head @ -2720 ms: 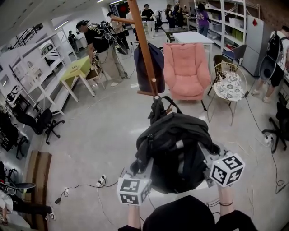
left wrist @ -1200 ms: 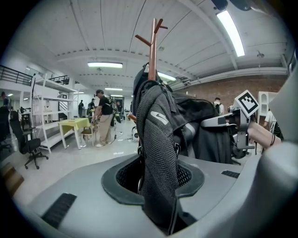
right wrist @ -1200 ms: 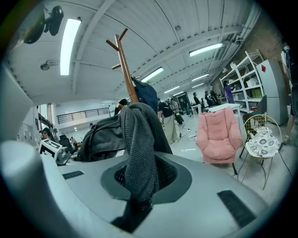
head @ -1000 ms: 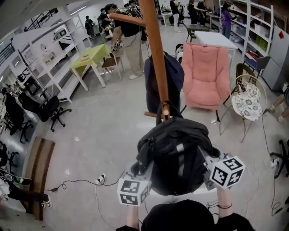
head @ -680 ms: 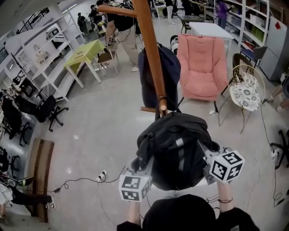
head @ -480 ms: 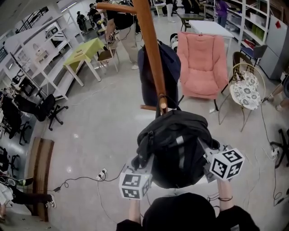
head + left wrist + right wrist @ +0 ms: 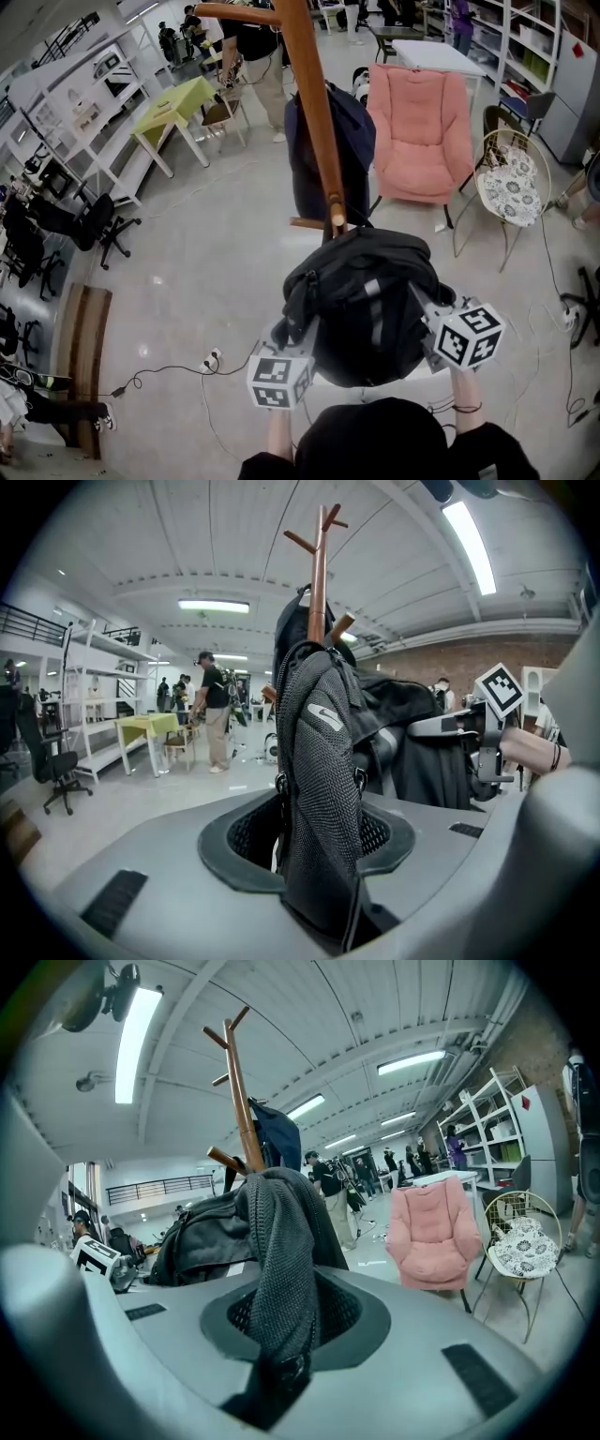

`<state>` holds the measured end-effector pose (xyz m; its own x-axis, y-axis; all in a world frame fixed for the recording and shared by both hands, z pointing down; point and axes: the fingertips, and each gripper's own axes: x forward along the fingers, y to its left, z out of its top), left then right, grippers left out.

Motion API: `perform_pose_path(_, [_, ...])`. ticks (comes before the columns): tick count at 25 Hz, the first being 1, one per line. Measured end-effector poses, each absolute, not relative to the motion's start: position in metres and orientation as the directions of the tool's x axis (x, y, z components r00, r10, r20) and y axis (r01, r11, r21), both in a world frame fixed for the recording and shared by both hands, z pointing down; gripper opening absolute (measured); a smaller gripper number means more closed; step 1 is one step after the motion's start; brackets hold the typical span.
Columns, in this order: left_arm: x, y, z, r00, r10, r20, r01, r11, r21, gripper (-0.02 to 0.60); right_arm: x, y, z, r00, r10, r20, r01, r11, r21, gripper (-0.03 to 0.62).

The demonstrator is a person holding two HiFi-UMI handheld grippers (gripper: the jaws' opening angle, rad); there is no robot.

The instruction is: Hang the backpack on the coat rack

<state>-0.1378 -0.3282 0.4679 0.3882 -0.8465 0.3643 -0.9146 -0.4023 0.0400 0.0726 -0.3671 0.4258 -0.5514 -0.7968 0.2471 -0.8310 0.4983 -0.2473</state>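
Observation:
The black backpack (image 7: 366,300) hangs between my two grippers, its top pressed against a low peg (image 7: 336,221) of the wooden coat rack (image 7: 309,103). I cannot tell whether its top loop is over the peg. In the left gripper view a padded mesh shoulder strap (image 7: 319,780) stands between the jaws of my left gripper (image 7: 319,855). My right gripper (image 7: 281,1326) has the other mesh strap (image 7: 277,1269) in its jaws. Both pairs of jaws are opening with the straps still in them. In the head view the pack hides the fingertips of the left gripper (image 7: 286,345) and the right gripper (image 7: 436,323).
A dark blue jacket (image 7: 323,155) hangs on the far side of the rack. Behind it stand a pink armchair (image 7: 417,131) and a wire chair with a patterned cushion (image 7: 511,192). A green table (image 7: 178,108) and people are at the back left. A cable (image 7: 178,380) lies on the floor.
The backpack was carried up to the rack, and its top now sits at the low peg. In the last half second nothing has visibly moved.

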Motion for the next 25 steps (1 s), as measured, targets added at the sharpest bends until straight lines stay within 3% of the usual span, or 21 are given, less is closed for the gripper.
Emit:
perform_pose_path(15, [-0.141,-0.331,0.469,0.363,-0.866,0.345,-0.926,-0.375,0.032,0.206,0.072,-0.366,0.426,-0.577,-0.790,0.207,-0.813,0.529,-0.244,0.088])
perform_pose_path(20, [-0.141,-0.329,0.469,0.345,-0.874,0.343,-0.933,-0.359,0.024,0.215,0.073,-0.365,0.425,-0.577,-0.794,0.191,-0.812,0.536,-0.230,0.151])
perform_pose_path(25, [-0.141,-0.321,0.460,0.347,-0.881,0.322,-0.933,-0.360,0.019,0.228,0.075,-0.358,0.414,-0.572,-0.804,0.160,-0.815,0.537,-0.216,0.171])
